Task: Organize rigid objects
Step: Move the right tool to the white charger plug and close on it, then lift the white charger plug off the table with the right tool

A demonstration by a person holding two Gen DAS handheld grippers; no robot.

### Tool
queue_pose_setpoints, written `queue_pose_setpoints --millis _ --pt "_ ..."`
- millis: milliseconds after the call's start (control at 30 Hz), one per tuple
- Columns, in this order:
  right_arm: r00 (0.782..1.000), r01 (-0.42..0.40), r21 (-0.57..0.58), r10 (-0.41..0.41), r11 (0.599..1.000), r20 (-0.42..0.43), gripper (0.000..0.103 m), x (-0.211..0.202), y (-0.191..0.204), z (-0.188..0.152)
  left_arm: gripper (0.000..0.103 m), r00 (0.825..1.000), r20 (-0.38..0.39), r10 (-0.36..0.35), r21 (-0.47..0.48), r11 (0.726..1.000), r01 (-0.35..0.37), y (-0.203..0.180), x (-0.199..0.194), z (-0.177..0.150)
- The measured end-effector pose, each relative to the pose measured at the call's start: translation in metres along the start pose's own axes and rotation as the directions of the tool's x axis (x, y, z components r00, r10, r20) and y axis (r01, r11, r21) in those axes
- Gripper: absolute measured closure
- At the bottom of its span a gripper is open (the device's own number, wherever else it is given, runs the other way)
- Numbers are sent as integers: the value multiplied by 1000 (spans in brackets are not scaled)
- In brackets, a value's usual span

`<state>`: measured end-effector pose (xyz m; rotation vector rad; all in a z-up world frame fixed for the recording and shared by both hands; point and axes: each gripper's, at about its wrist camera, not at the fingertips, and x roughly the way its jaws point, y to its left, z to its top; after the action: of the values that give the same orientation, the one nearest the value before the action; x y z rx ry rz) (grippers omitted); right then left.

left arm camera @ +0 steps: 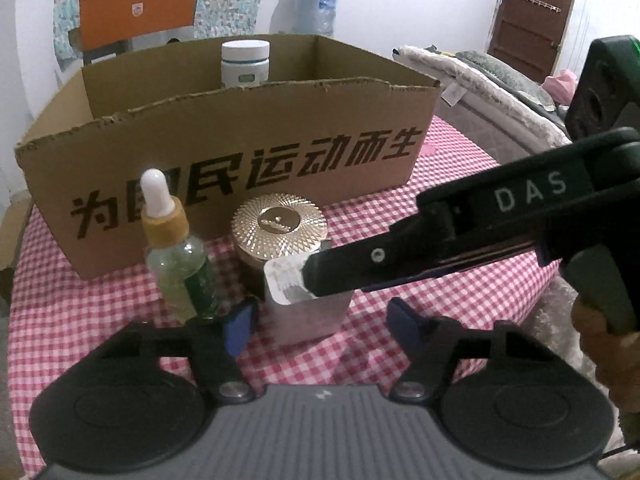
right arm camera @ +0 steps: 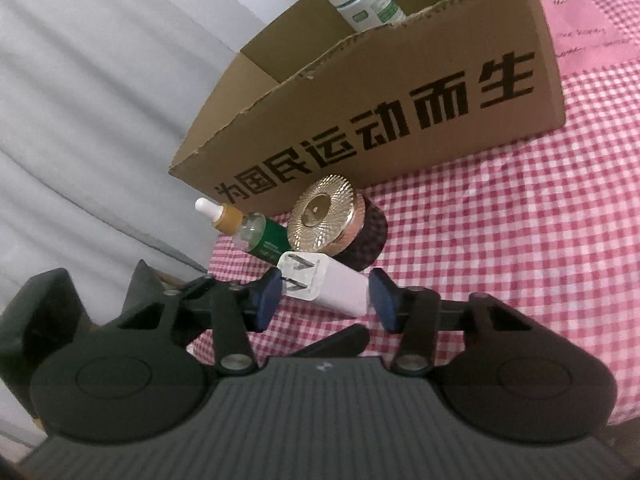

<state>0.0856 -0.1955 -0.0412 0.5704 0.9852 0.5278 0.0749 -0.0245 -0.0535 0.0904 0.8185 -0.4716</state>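
A white plug charger [right arm camera: 332,286] stands on the checked cloth between the blue pads of my right gripper [right arm camera: 324,300], which is open around it; whether the pads touch it I cannot tell. The left wrist view shows the charger [left arm camera: 308,308] with my right gripper's finger [left arm camera: 400,264] across its top. My left gripper [left arm camera: 320,320] is open and empty just in front of it. A dropper bottle [left arm camera: 180,260] and a gold-lidded jar [left arm camera: 280,228] stand beside the charger. Behind them is a cardboard box [left arm camera: 240,152] holding a white bottle [left arm camera: 245,63].
The table has a red-and-white checked cloth [left arm camera: 440,300]. A bed with grey bedding [left arm camera: 500,80] lies to the right, a brown door [left arm camera: 532,20] beyond it. An orange-backed chair [left arm camera: 136,12] and a water jug [left arm camera: 320,4] stand behind the box.
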Motion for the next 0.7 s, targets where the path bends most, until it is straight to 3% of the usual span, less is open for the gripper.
queue_pose_setpoints --millis 133,467,700 --pt "1000 -9 -12 9 1000 -2 65 0 3 0 38 1000 2 -2 -2 1000 2 -4 3 0" --pt "1000 11 40 -12 999 28 65 -29 -15 -9 38 999 3 -47 13 999 47 -26 8 2" --pt "998 37 85 -42 996 55 63 -52 -29 -19 41 998 4 -62 77 995 62 -47 13 2"
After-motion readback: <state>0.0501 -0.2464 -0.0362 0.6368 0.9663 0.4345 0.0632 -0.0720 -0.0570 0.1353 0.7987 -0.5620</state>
